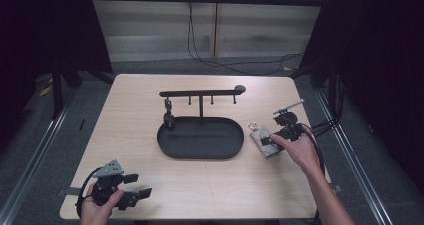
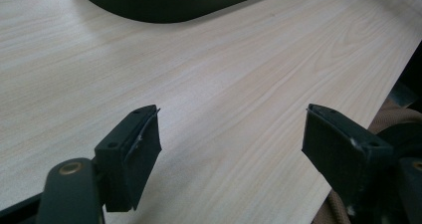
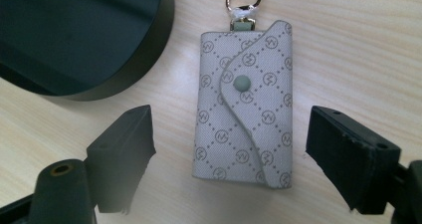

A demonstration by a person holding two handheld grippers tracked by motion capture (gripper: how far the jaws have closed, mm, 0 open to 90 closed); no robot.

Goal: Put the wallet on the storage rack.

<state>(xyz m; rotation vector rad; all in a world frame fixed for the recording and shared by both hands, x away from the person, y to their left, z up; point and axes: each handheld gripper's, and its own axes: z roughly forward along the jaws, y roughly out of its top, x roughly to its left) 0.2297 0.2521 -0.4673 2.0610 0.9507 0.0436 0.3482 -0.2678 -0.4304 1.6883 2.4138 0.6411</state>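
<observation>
A grey patterned key pouch (image 3: 245, 104) with a snap flap and a gold ring lies flat on the table, right of the black oval tray (image 1: 201, 138). My right gripper (image 3: 229, 154) stands open just above it, one jaw on each side of the pouch's lower end, not touching. In the high view the pouch (image 1: 262, 140) shows partly under that gripper (image 1: 280, 135). My left gripper (image 1: 137, 185) rests open near the table's front left corner, with bare wood between its jaws (image 2: 231, 149). A black hook stand (image 1: 201, 93) rises from the tray, with a small dark object (image 1: 168, 116) hanging on its left hook.
The tray's rim (image 3: 149, 50) lies close to the left of the pouch. The light wooden table (image 1: 135, 135) has bare wood around the tray. Cables trail off the right edge (image 1: 325, 127). Dark curtains flank both sides.
</observation>
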